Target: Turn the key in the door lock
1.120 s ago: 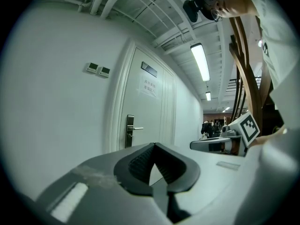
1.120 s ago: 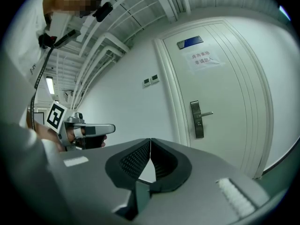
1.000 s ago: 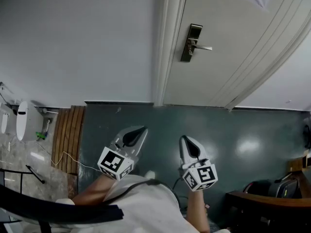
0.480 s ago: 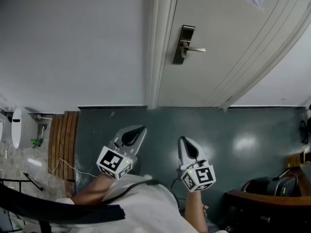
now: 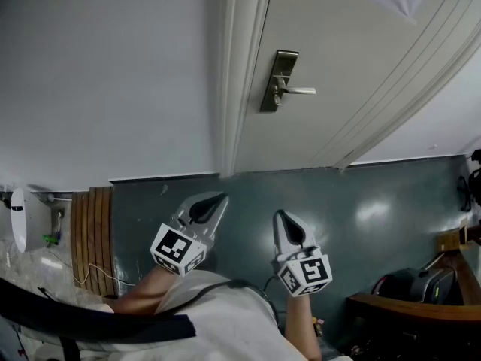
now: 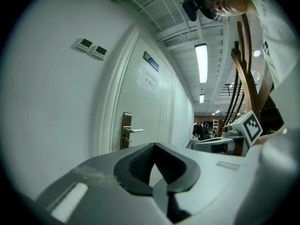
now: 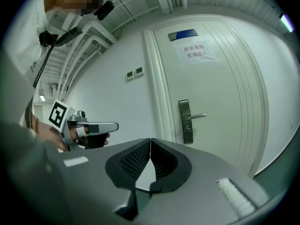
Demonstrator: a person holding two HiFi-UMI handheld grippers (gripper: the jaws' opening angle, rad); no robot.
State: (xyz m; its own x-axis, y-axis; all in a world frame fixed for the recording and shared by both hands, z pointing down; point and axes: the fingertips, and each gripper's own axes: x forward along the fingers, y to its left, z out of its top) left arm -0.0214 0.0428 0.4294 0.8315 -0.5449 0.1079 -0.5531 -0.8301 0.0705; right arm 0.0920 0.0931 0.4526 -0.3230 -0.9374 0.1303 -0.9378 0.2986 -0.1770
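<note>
progress: barely started, nothing turned yet | left gripper (image 5: 213,201) jaws pressed together, empty | right gripper (image 5: 282,215) same, closed on nothing | door lock (image 5: 276,81) at 12 o'clock, well apart from both | key too small to spot | to do: reach, grab, twist

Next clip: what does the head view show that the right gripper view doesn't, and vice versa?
Head view only: the grey-green floor, wooden slats at left, and the marker cube on the right claw. Right gripper view only: a blue plate above the door, two wall panels, and the right claw's jaws shut with nothing between them. Both: the door, its lock plate with lever handle, a paper notice, and the left claw.
</note>
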